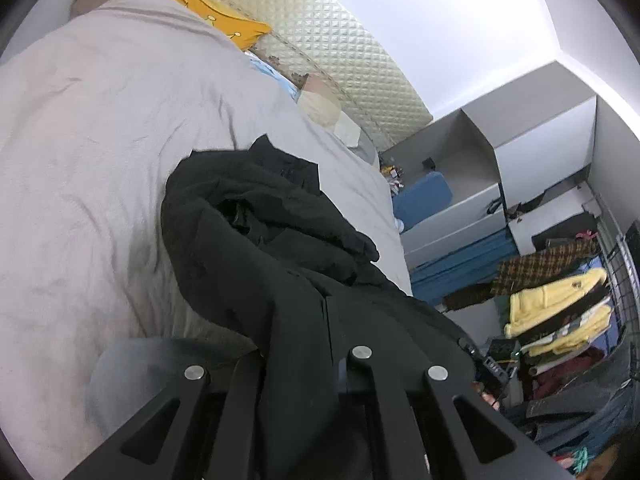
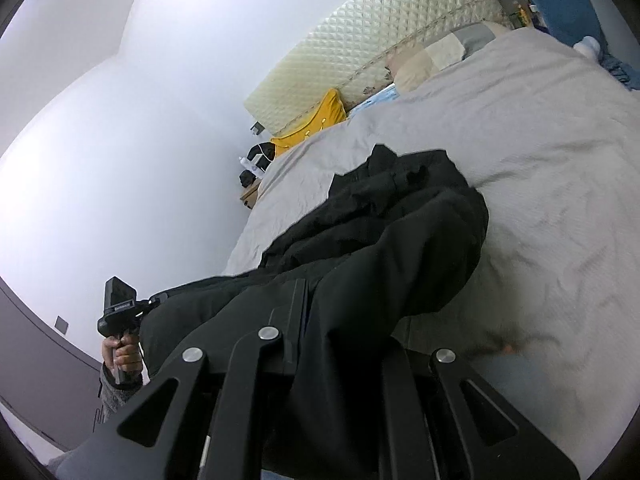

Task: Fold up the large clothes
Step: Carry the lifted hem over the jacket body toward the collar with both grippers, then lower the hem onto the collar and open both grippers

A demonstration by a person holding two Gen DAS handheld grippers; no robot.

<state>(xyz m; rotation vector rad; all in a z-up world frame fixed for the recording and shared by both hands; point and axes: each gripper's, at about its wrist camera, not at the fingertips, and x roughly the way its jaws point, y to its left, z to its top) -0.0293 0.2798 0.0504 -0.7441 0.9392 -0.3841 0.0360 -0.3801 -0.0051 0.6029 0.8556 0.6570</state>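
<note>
A large black garment [image 1: 260,208] lies bunched on the grey bed cover [image 1: 100,120], and one end of it rises off the bed. My left gripper [image 1: 330,332] is shut on that raised cloth, which drapes over its fingers and hides the tips. In the right wrist view the same black garment [image 2: 400,208] stretches from the bed cover [image 2: 540,140] down to my right gripper [image 2: 304,300], which is shut on another part of it. A hand [image 2: 122,356] holds the left gripper's handle at the lower left, beside the hanging cloth.
A yellow pillow [image 1: 218,16] and a quilted headboard [image 1: 332,40] are at the bed's far end. White shelves, a blue bin [image 1: 424,196] and a rack of hung clothes [image 1: 560,312] stand right of the bed. A wooden nightstand [image 2: 250,196] sits against the white wall.
</note>
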